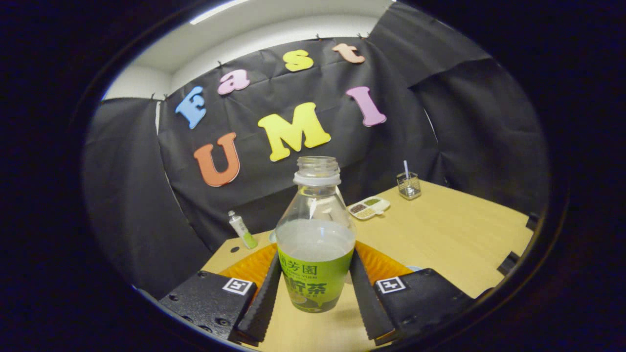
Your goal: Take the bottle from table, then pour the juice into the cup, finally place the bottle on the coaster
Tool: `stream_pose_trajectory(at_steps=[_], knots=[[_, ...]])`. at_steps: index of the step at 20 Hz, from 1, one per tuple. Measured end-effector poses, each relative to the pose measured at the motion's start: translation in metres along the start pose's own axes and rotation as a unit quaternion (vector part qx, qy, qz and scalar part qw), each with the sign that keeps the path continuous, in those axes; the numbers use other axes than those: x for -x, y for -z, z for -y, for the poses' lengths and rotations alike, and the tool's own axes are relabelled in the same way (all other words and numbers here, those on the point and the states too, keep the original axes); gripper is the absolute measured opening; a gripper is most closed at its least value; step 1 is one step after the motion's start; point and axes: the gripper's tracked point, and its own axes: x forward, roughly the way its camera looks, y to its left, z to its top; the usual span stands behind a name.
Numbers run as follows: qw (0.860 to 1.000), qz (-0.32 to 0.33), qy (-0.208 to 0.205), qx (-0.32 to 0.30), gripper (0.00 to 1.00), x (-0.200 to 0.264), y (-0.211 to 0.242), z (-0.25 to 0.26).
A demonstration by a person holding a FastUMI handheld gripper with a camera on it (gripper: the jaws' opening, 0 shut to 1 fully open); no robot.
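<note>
Dim booth, ceiling strip light overhead, strong fisheye bending at edges, sharp focus

My gripper (315, 288) has matt, ridged fingers pressing a clear, glossy plastic bottle (315, 234) with a smooth printed label. The table (440, 234) looks like pale, matt wood.

The bottle (315, 234) stands between the hand-held gripper (315, 288) fingers, which press its sides. A coaster (254, 266) lies behind it on the worktop (440, 234). Beyond, a small bottle (242, 230) stands left; a tray (369, 207) and glass (409, 186) sit right.
</note>
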Motion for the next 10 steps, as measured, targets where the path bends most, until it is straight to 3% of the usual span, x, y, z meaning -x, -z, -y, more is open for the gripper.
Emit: stream_pose_trajectory(at_steps=[10], knots=[[0.987, -0.037, 0.054, 0.144, 0.78, -0.095, 0.046, 0.02]])
